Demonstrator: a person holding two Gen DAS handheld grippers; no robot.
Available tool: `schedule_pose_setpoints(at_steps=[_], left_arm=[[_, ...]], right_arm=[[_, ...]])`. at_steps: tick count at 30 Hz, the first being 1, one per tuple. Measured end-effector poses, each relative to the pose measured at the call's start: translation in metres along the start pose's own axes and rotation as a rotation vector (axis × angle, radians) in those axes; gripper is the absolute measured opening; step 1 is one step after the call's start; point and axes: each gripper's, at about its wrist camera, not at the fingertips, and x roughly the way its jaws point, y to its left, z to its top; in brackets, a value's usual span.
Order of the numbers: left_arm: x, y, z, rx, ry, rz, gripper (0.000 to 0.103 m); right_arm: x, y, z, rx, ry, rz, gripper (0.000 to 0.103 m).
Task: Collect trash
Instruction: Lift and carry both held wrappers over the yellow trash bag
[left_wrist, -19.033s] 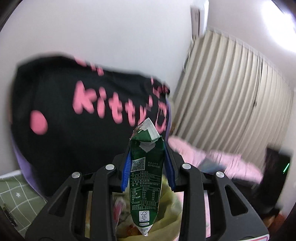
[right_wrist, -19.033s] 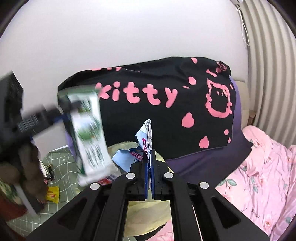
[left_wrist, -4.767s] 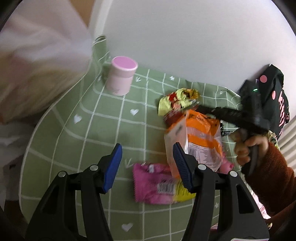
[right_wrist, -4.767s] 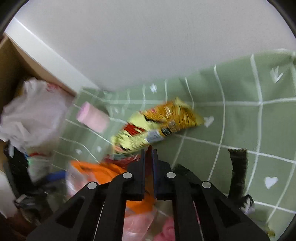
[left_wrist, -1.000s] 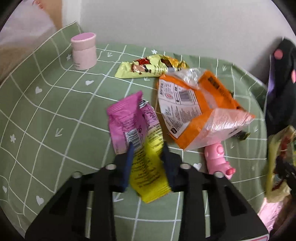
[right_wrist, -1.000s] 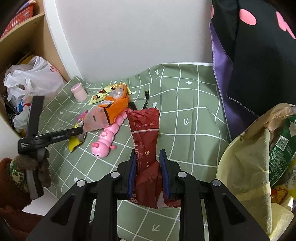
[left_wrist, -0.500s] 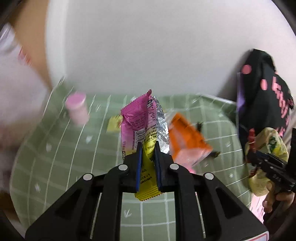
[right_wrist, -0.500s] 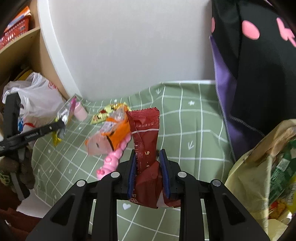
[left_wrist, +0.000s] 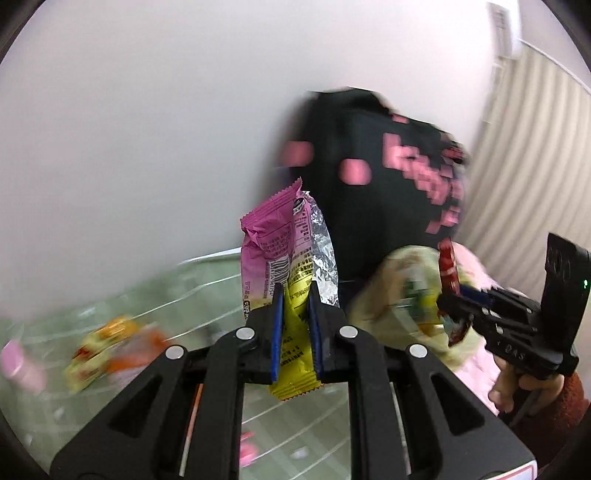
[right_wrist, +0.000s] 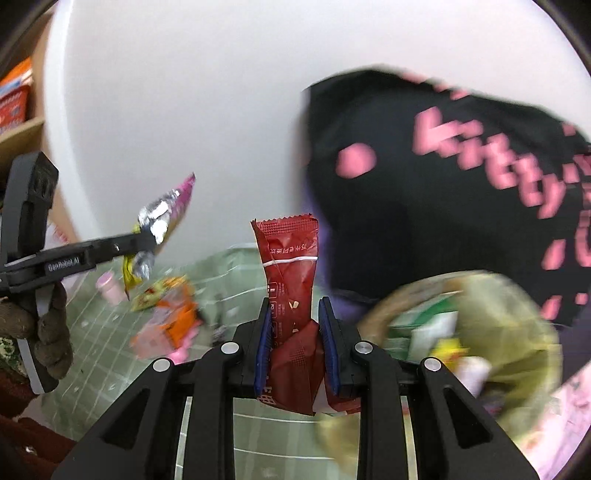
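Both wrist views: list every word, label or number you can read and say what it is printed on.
"kitty", pink letters on the black cloth.
"GenRobot.AI", on the left gripper arm.
"DAS", on the right gripper body; faint, not certain.
Pink and yellow wrapper: barcode and small print, too small to read.
Red wrapper: one line of print, too blurred to read.

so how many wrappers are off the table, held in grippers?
2: pink-yellow wrapper in left gripper; red wrapper in right gripper. More lie blurred on the table.
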Motion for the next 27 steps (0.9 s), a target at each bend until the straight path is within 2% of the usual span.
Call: schedule_pose_setpoints(at_steps=[4, 5, 7, 10, 13, 15, 18, 20, 24, 27], left_arm=[[0.038, -0.055, 0.017, 0.101, 0.054, -0.190, 0.013], [0.045, -0.065, 0.019, 0.118, 0.066, -0.218, 0.013], [0.068, -0.092, 0.023, 0.149, 0.111, -0.304, 0.013], [0.094, -0.118, 0.021, 0.174, 0.172, -0.387, 0.013], [0.133, -0.150, 0.014, 0.208, 0.285, -0.439, 0.013], [0.157, -0.163, 0.005, 0.227, 0.361, -0.441, 0.013], [0.189, -0.174, -0.012, 0.293, 0.427, -0.334, 0.013], [0.200, -0.175, -0.019, 0.318, 0.436, -0.276, 0.012], [0.208, -0.163, -0.023, 0.310, 0.448, -0.224, 0.012], [0.204, -0.150, -0.019, 0.249, 0.446, -0.246, 0.012]], right_arm=[[-0.045, -0.041, 0.005, 0.048, -0.092, -0.150, 0.024], [-0.057, -0.054, 0.004, 0.071, -0.106, -0.183, 0.024], [-0.075, -0.075, 0.002, 0.116, -0.127, -0.223, 0.024], [-0.097, -0.101, -0.005, 0.170, -0.136, -0.275, 0.024], [-0.107, -0.119, -0.014, 0.209, -0.134, -0.296, 0.024], [-0.107, -0.128, -0.019, 0.232, -0.129, -0.287, 0.024], [-0.096, -0.140, -0.022, 0.255, -0.116, -0.258, 0.024], [-0.082, -0.148, -0.022, 0.262, -0.099, -0.229, 0.024], [-0.051, -0.153, -0.023, 0.273, -0.047, -0.156, 0.024], [-0.023, -0.151, -0.026, 0.274, 0.008, -0.117, 0.024]])
